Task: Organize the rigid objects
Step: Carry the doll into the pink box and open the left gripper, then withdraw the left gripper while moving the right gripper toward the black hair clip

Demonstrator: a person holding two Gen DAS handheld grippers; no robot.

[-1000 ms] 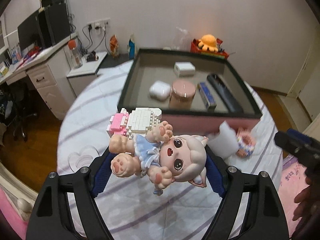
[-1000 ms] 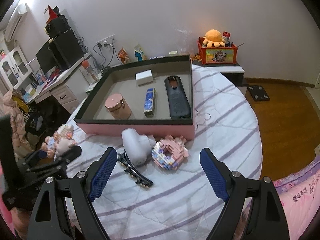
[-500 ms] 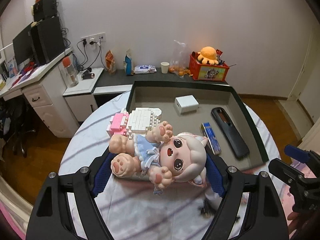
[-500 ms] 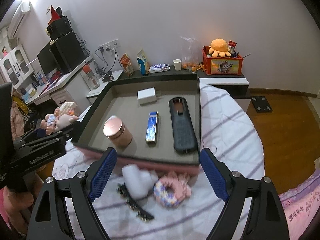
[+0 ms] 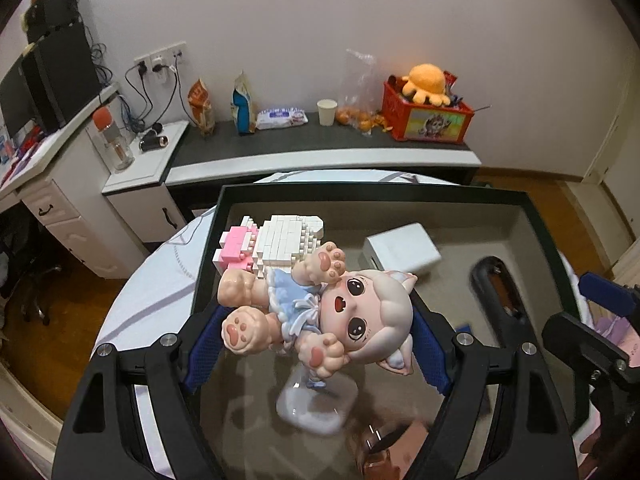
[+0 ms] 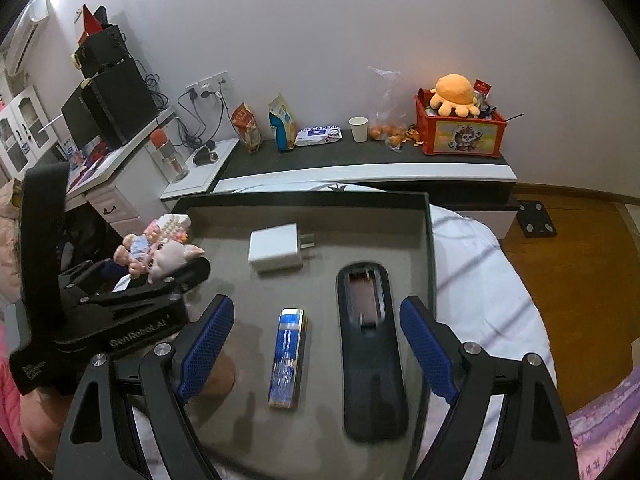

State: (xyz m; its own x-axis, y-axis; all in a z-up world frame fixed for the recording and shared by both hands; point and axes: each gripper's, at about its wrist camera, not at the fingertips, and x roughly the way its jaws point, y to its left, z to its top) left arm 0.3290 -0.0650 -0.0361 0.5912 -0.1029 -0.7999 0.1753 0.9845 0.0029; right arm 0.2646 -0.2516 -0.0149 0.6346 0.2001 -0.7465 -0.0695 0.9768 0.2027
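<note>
My left gripper (image 5: 316, 344) is shut on a doll figurine (image 5: 320, 308) with a white-and-pink brick base, and holds it above the left part of the dark tray (image 5: 360, 192). In the right wrist view the doll (image 6: 160, 252) hangs over the tray's left rim (image 6: 300, 197). My right gripper (image 6: 316, 344) is open and empty above the tray, over a blue slim box (image 6: 288, 358) and a black remote (image 6: 370, 344). A white charger (image 6: 276, 248) lies farther back in the tray. A white case (image 5: 316, 404) and a pink jar (image 5: 392, 452) lie under the doll.
The tray stands on a round table with a striped white cloth (image 6: 480, 264). Behind it runs a low dark shelf (image 6: 360, 156) with snacks, a paper cup and a red toy box (image 6: 460, 132). A white desk (image 5: 52, 184) stands to the left.
Both grippers moved forward over the tray. The left one carried the doll from above the table cloth to above the tray. The right one stayed open.
</note>
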